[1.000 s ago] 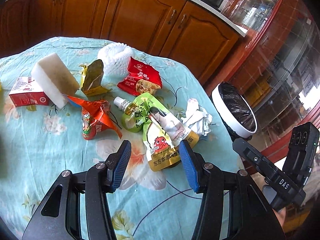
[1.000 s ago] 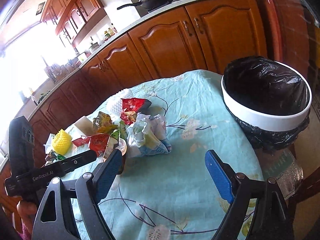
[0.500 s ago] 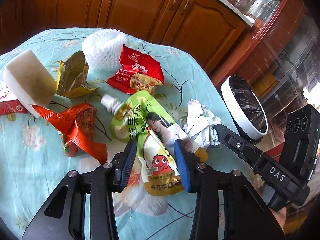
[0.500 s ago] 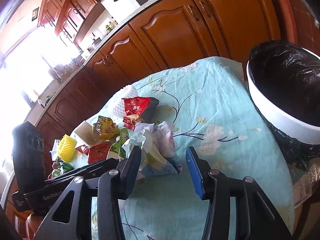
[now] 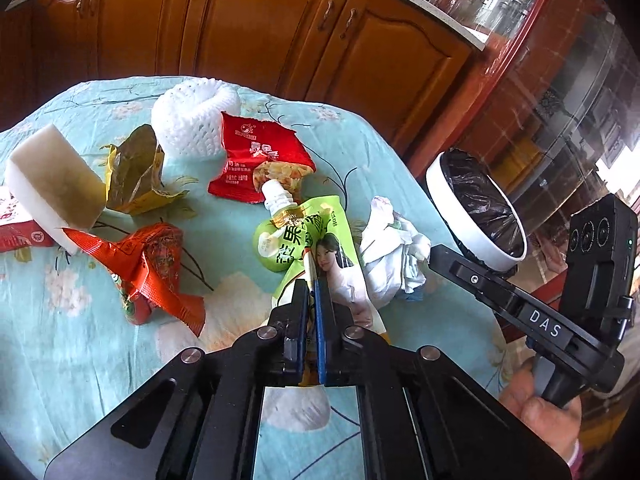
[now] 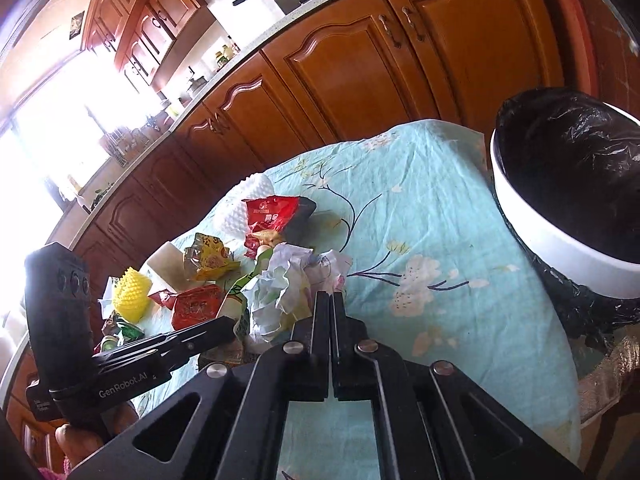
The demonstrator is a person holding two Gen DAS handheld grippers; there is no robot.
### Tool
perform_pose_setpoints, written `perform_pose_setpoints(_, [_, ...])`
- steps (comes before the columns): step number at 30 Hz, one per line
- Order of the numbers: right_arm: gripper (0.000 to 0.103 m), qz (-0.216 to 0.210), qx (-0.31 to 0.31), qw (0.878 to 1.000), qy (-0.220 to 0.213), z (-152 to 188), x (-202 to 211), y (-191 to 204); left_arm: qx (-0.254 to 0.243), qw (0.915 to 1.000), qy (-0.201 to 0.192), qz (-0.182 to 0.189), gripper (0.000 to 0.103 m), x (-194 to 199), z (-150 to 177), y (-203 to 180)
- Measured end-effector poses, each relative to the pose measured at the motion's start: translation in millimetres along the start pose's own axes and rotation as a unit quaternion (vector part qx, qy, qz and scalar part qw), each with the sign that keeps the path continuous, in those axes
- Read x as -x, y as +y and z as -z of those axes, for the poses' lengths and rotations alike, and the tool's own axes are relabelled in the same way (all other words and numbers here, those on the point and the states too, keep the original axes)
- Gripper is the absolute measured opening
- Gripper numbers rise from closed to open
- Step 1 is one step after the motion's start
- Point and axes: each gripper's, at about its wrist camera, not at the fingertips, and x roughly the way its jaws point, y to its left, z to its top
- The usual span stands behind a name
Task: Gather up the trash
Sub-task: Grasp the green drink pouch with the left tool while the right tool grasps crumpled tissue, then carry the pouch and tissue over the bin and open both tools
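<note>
Trash lies on a table with a teal flowered cloth (image 5: pixel 60 320). My left gripper (image 5: pixel 313 292) is shut on a green drink pouch (image 5: pixel 308 240) with a white spout, pinching its lower edge. My right gripper (image 6: pixel 329 300) is shut at the edge of a crumpled white paper wad (image 6: pixel 288 280); whether it pinches the paper I cannot tell. The wad also shows in the left wrist view (image 5: pixel 394 252). A white bin with a black liner (image 6: pixel 568 208) stands beside the table at the right, also in the left wrist view (image 5: pixel 480 208).
Other trash on the cloth: a red snack bag (image 5: pixel 260 160), a white foam net (image 5: pixel 194 124), a yellow wrapper (image 5: pixel 136 172), a white sponge block (image 5: pixel 52 184), an orange-red wrapper (image 5: pixel 152 268), a yellow spiky ball (image 6: pixel 130 296). Wooden cabinets (image 5: pixel 280 32) stand behind.
Both grippers moved forward and closed: the left shut on the green pouch, the right shut at the paper wad's edge. The pouch has shifted slightly.
</note>
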Motion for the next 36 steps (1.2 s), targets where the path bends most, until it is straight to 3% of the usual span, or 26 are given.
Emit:
perform_pose_setpoints(1, [0.007, -0.006, -0.005, 1.000, 0.003, -1, 0, 0, -0.001, 1.0000, -0.003, -0.002, 0.003, 2, 0, 0])
perform_pose_setpoints(3, [0.010, -0.012, -0.013, 1.000, 0.004, -3, 0, 0, -0.006, 0.9999, -0.010, -0.006, 0.003, 8, 1, 0])
perform_pose_setpoints(5, [0.025, -0.013, -0.012, 1.000, 0.002, -5, 0, 2, -0.011, 0.9997, -0.018, -0.011, 0.003, 14, 2, 0])
perform_pose_setpoints(6, [0.042, -0.010, -0.010, 1.000, -0.001, -5, 0, 4, -0.012, 0.9996, -0.021, -0.013, 0.003, 16, 2, 0])
perform_pose_setpoints(8, [0.060, -0.011, -0.004, 1.000, -0.002, -6, -4, 8, -0.013, 0.9995, -0.025, -0.016, 0.003, 20, 3, 1])
perform_pose_setpoints(12, [0.060, -0.021, -0.003, 1.000, 0.017, -5, -18, 14, -0.006, 0.9993, -0.029, -0.020, 0.003, 24, 3, 7])
perform_pose_setpoints(15, [0.067, -0.022, 0.000, 0.999, 0.030, -4, -30, 16, -0.005, 0.9991, -0.035, -0.023, 0.003, 28, 3, 10])
perform_pose_setpoints(17, [0.065, -0.023, -0.001, 0.999, 0.036, -2, -37, 15, -0.006, 0.9990, -0.037, -0.025, 0.003, 30, 3, 11])
perform_pose_setpoints(18, [0.055, -0.027, -0.001, 0.999, 0.039, -2, -39, 15, -0.006, 0.9989, -0.038, -0.025, 0.003, 31, 3, 12])
perform_pose_setpoints(19, [0.035, -0.028, 0.001, 0.999, 0.041, -1, -41, 15, -0.006, 0.9989, -0.039, -0.026, 0.003, 31, 3, 12])
perform_pose_setpoints(22, [0.018, -0.021, 0.011, 0.999, 0.030, 0, -37, 18, -0.005, 0.9989, -0.039, -0.026, 0.003, 32, 4, 12])
perform_pose_setpoints(36, [0.018, 0.026, 0.023, 0.999, -0.032, -3, 31, -1, -0.052, 0.9977, -0.044, 0.002, 0.003, 26, -4, -39])
